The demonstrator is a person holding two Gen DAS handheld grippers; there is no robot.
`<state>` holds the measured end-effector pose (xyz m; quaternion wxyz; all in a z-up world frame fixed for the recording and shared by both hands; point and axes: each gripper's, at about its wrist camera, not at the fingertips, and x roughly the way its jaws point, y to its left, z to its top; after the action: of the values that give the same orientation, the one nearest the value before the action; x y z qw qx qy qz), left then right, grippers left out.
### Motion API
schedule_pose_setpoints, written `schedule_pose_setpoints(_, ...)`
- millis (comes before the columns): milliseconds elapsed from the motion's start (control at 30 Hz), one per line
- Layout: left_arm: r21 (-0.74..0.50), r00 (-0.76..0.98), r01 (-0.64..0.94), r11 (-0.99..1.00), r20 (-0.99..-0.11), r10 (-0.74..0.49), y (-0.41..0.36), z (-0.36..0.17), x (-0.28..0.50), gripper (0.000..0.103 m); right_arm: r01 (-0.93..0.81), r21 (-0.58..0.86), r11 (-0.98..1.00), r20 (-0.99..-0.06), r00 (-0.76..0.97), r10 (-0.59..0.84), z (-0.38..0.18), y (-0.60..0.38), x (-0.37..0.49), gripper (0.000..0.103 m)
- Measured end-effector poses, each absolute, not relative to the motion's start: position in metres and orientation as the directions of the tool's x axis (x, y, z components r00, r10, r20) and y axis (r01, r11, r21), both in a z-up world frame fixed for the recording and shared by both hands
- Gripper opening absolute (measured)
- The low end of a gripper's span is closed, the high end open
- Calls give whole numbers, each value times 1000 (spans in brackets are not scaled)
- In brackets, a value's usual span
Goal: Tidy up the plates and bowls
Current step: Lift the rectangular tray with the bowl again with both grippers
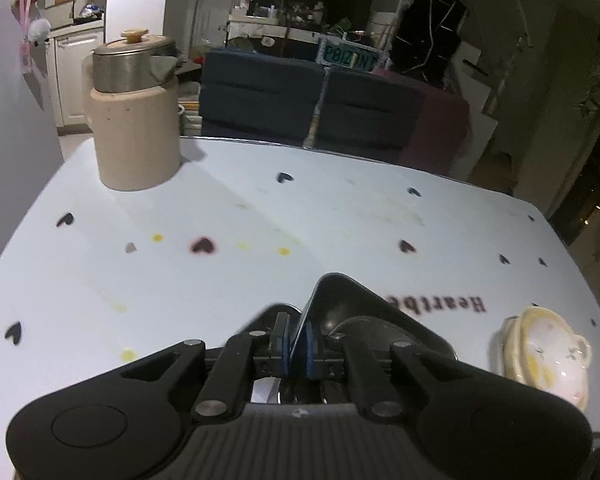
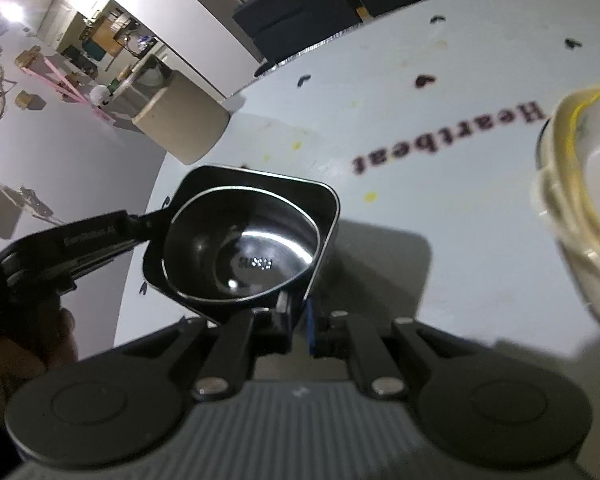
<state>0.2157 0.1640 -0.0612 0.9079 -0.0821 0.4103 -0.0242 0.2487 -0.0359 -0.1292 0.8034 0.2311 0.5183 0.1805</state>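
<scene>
A dark square steel dish [image 2: 320, 204] with a round steel bowl [image 2: 244, 248] nested in it hangs a little above the table and casts a shadow on the cloth. My right gripper [image 2: 298, 320] is shut on the dish's near rim. My left gripper [image 2: 148, 222] pinches its left corner; in the left wrist view that gripper [image 1: 298, 340] is shut on the rim of the dish [image 1: 352, 300]. A stack of cream plates and bowls with yellow marks [image 2: 580, 200] stands on the table to the right, also seen as the cream stack [image 1: 548, 356].
The table [image 1: 340, 220] wears a pale blue cloth with dark hearts and the word "Heartbeat". A beige jug with a steel lid [image 1: 136, 120] stands at its far left corner. Dark blue chairs [image 1: 300, 96] lie beyond the far edge. A hand [image 2: 24, 344] holds the left gripper.
</scene>
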Motion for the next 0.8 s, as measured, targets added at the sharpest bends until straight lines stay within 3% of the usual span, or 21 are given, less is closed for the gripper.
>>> schedule_pose_setpoints(500, -150, 636, -31, 988, -765, -96, 198, -102, 244, 13, 32, 584, 811, -769, 341, 540, -156, 4, 272, 11)
schedule_pose_setpoints(667, -141, 628, -10, 990, -772, -104, 192, -109, 250, 13, 54, 602, 796, -768, 311, 560, -154, -2, 267, 26)
schedule_pose_setpoints(800, -136, 631, -4, 991, -769, -103, 192, -113, 252, 12, 58, 626, 778, -752, 311, 582, -143, -21, 259, 28)
